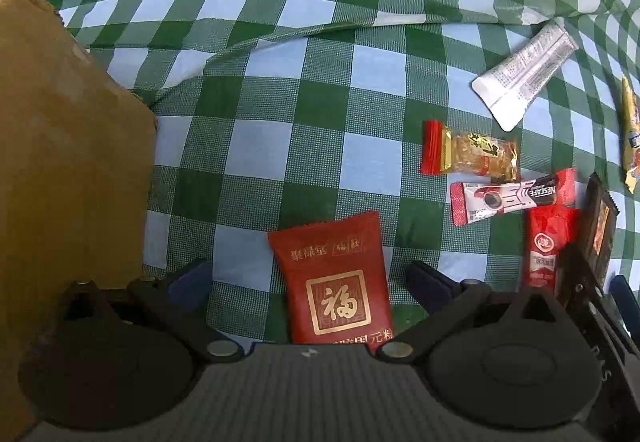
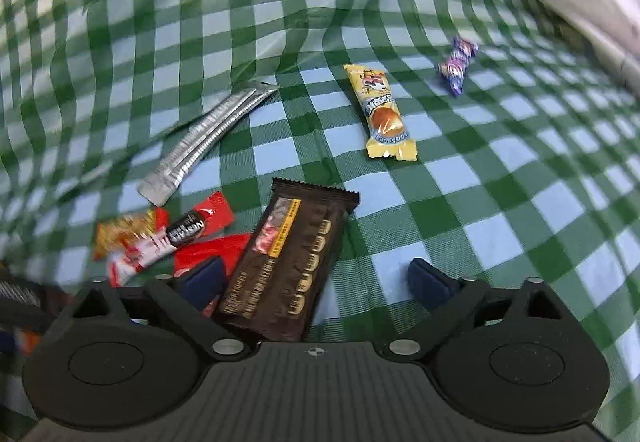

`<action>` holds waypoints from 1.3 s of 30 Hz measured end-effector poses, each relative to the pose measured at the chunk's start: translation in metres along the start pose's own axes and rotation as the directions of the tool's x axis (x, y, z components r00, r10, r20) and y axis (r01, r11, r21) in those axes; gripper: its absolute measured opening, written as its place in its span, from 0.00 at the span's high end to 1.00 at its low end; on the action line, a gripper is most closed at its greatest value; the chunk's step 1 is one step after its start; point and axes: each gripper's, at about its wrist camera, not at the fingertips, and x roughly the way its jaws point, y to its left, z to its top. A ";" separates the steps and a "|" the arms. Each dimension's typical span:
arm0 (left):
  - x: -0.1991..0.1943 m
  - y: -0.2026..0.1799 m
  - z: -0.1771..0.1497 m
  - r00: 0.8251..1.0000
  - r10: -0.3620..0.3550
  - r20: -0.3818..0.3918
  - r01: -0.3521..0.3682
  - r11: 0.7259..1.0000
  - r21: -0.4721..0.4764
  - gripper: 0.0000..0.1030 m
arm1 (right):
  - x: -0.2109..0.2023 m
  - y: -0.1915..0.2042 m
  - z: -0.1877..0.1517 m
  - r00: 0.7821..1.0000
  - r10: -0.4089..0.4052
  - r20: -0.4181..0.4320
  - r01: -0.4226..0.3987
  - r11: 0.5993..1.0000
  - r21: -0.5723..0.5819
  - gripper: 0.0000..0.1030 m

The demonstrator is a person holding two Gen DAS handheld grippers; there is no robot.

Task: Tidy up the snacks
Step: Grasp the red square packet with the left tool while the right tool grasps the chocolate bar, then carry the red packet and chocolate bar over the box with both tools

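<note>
In the left wrist view my left gripper (image 1: 310, 282) points down at the green checked cloth (image 1: 280, 114) and stands open. A red packet with a gold character (image 1: 336, 278) lies flat between its blue pads, with a gap on each side. In the right wrist view my right gripper (image 2: 316, 282) is open wide over a dark brown packet (image 2: 288, 254). This packet lies close beside the left pad and well away from the right one. The brown packet (image 1: 600, 230) also shows at the right edge of the left wrist view.
A brown cardboard box (image 1: 60, 162) stands to the left. Loose on the cloth lie a white sachet (image 2: 208, 138), a gold-and-red candy (image 1: 472, 154), a Nescafe stick (image 1: 512, 198), a red sachet (image 1: 544, 250), a yellow cake bar (image 2: 384, 114) and a purple candy (image 2: 456, 66). The cloth is wrinkled at the back.
</note>
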 end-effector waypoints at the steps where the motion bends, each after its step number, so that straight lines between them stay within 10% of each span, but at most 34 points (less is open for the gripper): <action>1: 0.000 0.000 0.000 1.000 0.004 0.001 -0.004 1.000 0.000 0.00 | 0.000 -0.001 -0.002 1.000 0.006 0.014 -0.006 1.000 0.002 0.04; 5: -0.006 0.001 -0.001 1.000 0.014 -0.012 -0.014 1.000 -0.001 0.01 | -0.002 -0.004 -0.004 1.000 -0.004 0.026 0.004 1.000 0.006 0.07; 7: -0.012 0.003 -0.002 1.000 0.019 -0.011 -0.019 1.000 -0.021 0.12 | -0.008 -0.004 -0.005 0.999 -0.017 0.041 0.017 1.000 0.004 0.42; 9: -0.024 0.002 -0.006 1.000 0.010 0.003 -0.010 1.000 -0.019 0.45 | -0.016 -0.004 -0.006 0.999 -0.013 0.030 0.014 1.000 -0.008 0.60; 26: -0.156 0.037 -0.084 0.965 -0.229 0.126 0.205 0.962 0.183 0.54 | -0.152 -0.031 -0.054 0.998 -0.005 0.061 -0.009 0.974 0.227 0.60; 39: -0.251 0.148 -0.197 0.952 -0.174 0.250 0.117 0.967 0.226 0.54 | -0.289 0.062 -0.087 0.963 0.235 0.129 -0.248 0.963 0.101 0.60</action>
